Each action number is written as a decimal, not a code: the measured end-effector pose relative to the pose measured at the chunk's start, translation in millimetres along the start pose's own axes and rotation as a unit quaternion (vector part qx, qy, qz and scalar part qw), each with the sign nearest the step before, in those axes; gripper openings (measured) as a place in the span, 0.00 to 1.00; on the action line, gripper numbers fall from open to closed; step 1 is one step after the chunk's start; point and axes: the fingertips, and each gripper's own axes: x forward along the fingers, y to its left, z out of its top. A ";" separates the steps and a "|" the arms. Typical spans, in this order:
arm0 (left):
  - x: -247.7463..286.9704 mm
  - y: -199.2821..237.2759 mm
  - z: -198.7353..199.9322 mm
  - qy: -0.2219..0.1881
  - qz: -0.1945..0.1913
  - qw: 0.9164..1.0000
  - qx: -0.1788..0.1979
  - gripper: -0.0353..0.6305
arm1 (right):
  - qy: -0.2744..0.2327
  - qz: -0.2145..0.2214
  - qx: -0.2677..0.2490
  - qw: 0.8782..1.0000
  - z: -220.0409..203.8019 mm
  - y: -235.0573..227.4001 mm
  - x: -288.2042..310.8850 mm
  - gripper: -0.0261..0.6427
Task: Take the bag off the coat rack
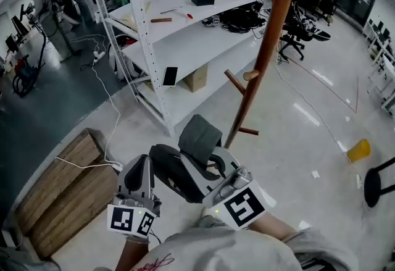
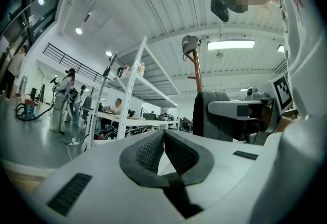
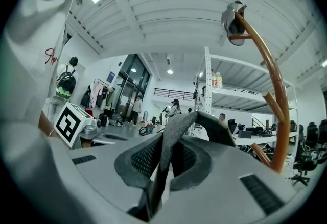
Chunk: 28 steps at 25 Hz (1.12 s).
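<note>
the left gripper (image 2: 163, 135) is closed on nothing, so it is best held clear of the bag. the grey bag (image 1: 199, 136) sits beside the foot of the coat rack (image 1: 266, 47), its strap pinched in the right gripper (image 3: 167, 133). that grip should probably stay firm while the bag is drawn level, away from the lower pegs, so the strap cannot snag.

The soft fabric bag (image 1: 199, 137) is dark grey, the wooden coat rack (image 1: 271, 35) reddish brown, the metal shelving (image 1: 185, 47) white, the slatted wooden pallet (image 1: 68, 195) pale brown.
</note>
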 end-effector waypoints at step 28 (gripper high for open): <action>-130.8 -77.7 27.4 -0.021 -0.219 0.975 -0.019 0.08 | 0.038 -0.215 0.017 0.976 23.3 134.5 -123.9 0.10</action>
